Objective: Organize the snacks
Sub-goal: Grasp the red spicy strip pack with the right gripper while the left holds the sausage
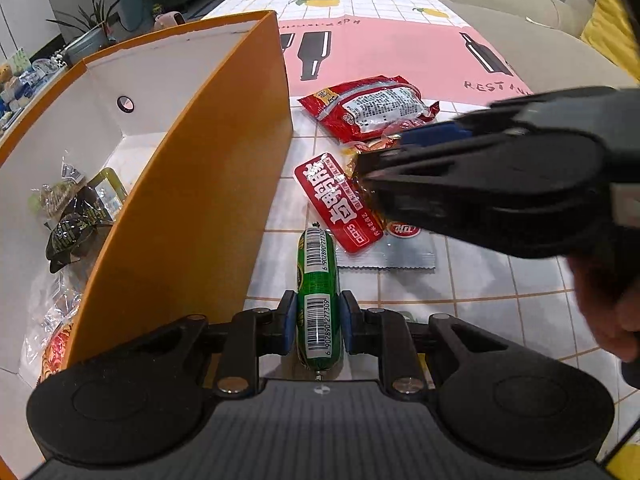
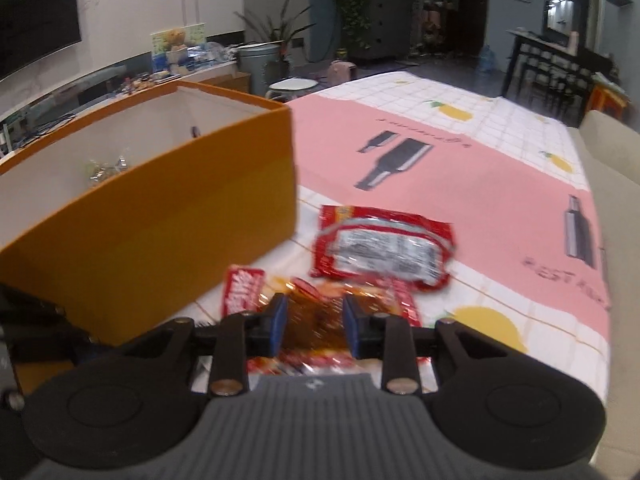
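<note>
A green sausage stick [image 1: 317,268] with barcode labels lies along my left gripper [image 1: 318,320], which is shut on it just right of the orange box [image 1: 200,200]. My right gripper [image 2: 315,320] is closed on a crinkly amber snack packet [image 2: 314,306] with a red header [image 2: 242,292], above the tablecloth. In the left wrist view the right gripper [image 1: 362,176] comes in from the right, its tips on that packet [image 1: 336,200]. Beyond it lies a red bag with a printed label [image 1: 372,108] [image 2: 384,248].
The orange box [image 2: 160,220] is white inside and holds several wrapped snacks [image 1: 76,216]. A silver packet [image 1: 400,252] lies flat under the right gripper. The pink and white checked tablecloth [image 2: 480,184] stretches beyond. A beige sofa [image 1: 500,4] stands past the table's right edge.
</note>
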A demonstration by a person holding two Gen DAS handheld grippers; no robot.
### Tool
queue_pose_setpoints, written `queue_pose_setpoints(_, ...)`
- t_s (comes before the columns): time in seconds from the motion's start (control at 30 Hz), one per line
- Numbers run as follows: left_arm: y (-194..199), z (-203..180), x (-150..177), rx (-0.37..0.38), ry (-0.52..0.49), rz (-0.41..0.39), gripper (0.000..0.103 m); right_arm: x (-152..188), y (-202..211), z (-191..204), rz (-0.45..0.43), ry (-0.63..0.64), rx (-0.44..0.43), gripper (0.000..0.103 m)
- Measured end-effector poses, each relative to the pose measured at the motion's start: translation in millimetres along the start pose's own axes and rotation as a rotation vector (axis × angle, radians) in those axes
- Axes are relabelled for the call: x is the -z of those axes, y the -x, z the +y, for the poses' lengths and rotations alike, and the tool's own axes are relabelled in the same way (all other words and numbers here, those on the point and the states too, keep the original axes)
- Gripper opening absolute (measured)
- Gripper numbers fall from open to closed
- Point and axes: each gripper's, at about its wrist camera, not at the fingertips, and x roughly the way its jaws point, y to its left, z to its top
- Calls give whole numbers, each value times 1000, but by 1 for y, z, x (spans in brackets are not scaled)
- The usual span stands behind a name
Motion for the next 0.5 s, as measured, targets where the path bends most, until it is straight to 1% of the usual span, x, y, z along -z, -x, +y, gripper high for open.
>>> queue_pose_setpoints(0.03,0,0,0,1,-1,3,24,-3,-4,2,6,2,-17,40)
queue_pose_setpoints(0.13,0,0,0,3,-5,4,24,-10,-13,10,11,32,-41,48)
queue_pose_setpoints(0.3,1,1,1,17,-9,9,24,-10,-25,15,46,56,-44,48)
queue_pose_setpoints(0.37,1,1,2,22,-10,14,24,-7,-24,17,51,77,-33,41)
queue_pose_setpoints(0.43,1,1,2,25,-11,25,24,-3,-20,15,59,84,-25,25)
queue_pose_setpoints(0.47,1,2,3,28,-9,27,24,-1,-17,12,65,75,-27,21)
queue_pose_setpoints(0.5,2,2,3,32,-6,30,24,2,-17,8,82,60,-30,10)
